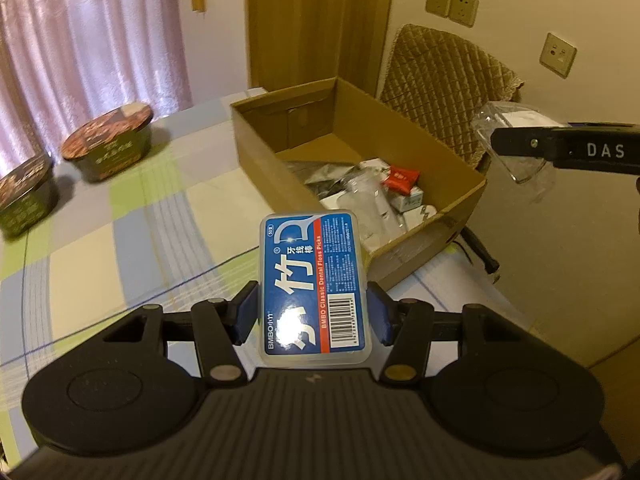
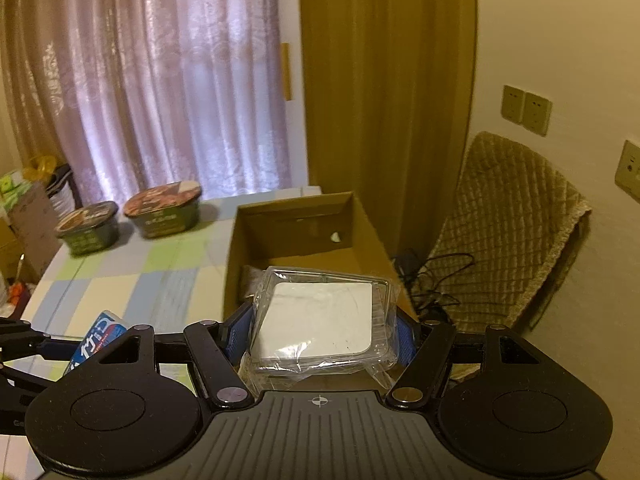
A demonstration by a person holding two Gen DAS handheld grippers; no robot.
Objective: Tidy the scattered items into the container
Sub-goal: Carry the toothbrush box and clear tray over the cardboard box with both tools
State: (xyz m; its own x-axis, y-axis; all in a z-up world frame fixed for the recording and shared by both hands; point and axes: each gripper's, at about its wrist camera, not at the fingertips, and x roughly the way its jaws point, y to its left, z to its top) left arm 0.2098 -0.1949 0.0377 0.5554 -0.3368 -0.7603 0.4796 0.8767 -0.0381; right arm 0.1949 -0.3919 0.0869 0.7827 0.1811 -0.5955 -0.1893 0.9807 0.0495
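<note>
The left wrist view showed the left gripper (image 1: 312,312) with its blue pads (image 1: 246,312) clamped on the long sides of a blue floss pick box (image 1: 314,284), the box's long axis running forward along the fingers toward the cardboard box (image 1: 416,124). That container lay ahead and a little to the right, near the right edge of the checked tablecloth (image 1: 132,240), open-topped and already holding a red packet (image 1: 402,180), white packets and clear wrapping at its near end, its far end bare. The right wrist view showed the right gripper (image 2: 320,328) clamped on a clear plastic case (image 2: 320,316) with a white pad inside, held just before the container's near wall; this hand looked the nearer to release. Two noodle bowls (image 1: 108,146) stood near the tablecloth's far left edge, well apart from the container.
</note>
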